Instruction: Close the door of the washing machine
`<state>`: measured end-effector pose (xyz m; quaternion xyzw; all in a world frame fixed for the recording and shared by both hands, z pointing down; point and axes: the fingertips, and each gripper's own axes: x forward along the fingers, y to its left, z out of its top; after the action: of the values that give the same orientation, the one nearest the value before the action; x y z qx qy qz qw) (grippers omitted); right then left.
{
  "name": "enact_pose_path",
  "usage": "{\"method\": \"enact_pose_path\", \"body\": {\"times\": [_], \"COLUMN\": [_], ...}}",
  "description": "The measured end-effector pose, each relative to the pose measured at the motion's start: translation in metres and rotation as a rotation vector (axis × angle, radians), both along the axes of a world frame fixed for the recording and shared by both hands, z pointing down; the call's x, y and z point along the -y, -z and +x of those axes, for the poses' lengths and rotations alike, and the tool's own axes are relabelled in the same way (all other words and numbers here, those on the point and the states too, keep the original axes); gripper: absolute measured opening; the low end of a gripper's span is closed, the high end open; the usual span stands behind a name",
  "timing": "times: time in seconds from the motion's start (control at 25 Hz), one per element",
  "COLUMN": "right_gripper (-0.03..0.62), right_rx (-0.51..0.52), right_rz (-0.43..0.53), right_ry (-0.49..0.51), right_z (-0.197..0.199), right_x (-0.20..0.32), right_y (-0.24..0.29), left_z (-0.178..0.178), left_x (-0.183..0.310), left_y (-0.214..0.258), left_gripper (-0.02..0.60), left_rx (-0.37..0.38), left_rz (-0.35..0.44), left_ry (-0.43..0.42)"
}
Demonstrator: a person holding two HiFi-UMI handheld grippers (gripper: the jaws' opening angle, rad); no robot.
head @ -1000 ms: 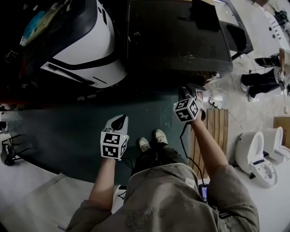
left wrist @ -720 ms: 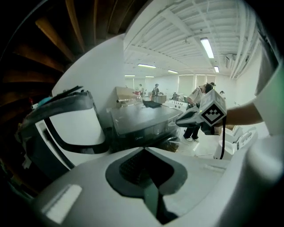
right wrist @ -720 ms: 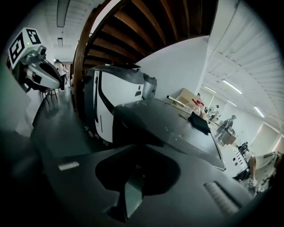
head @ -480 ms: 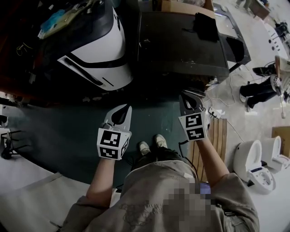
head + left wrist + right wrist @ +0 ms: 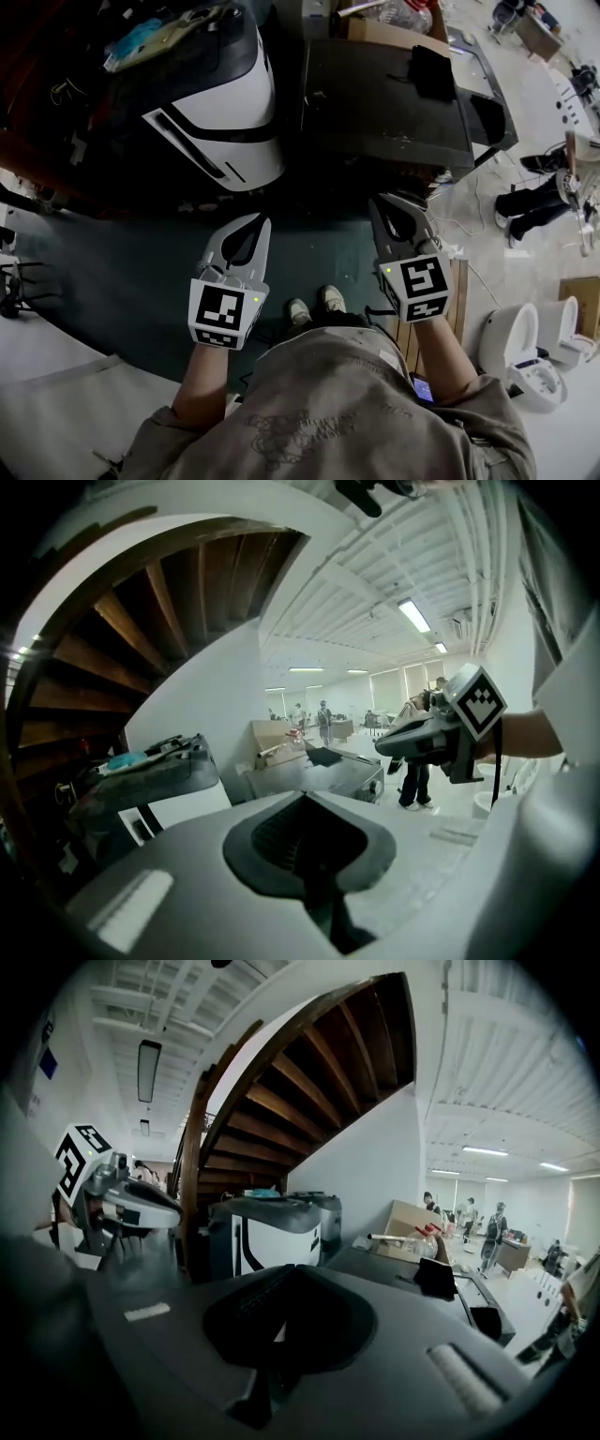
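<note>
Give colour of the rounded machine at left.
Rounded machine: white body, black stripes; head view best.

Dark washing machine (image 5: pixel 375 103), upright, door (image 5: pixel 494 117) swung open

Two white toilets (image 5: pixel 511 361) are seen on the pale floor at the right, near a slatted wooden board (image 5: pixel 460 291). A dark green mat (image 5: pixel 122 272) is laid at the left. A wooden staircase (image 5: pixel 300 1072) is shown overhead.
</note>
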<state>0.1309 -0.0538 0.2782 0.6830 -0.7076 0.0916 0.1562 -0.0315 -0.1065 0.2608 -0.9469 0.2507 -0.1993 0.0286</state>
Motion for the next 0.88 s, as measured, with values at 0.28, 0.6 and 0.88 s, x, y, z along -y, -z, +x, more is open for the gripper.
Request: {"method": "enact_pose_path", "body": {"times": [0.28,0.6,0.88], "right_gripper": [0.028,0.028,0.028], "right_rx": [0.021,0.006,0.023], "right_rz": [0.149,0.284,0.295], "right_ry": [0.065,0.172,0.295], "right_z": [-0.037,-0.077,-0.107], "right_x": [-0.006,-0.006,0.001], "right_y": [0.066,0.116,0.123], "left_z": [-0.024,-0.052,-0.081], "left_x": [-0.005,-0.008,-0.006], "left_y": [0.03,0.072,0.082], "left_gripper": [0.0,0.0,0.0], "left_rx": [-0.024,-0.08,-0.098], "left_rz": [0.077,0.171,0.169], "left_ry": [0.02,0.06,0.175]}}
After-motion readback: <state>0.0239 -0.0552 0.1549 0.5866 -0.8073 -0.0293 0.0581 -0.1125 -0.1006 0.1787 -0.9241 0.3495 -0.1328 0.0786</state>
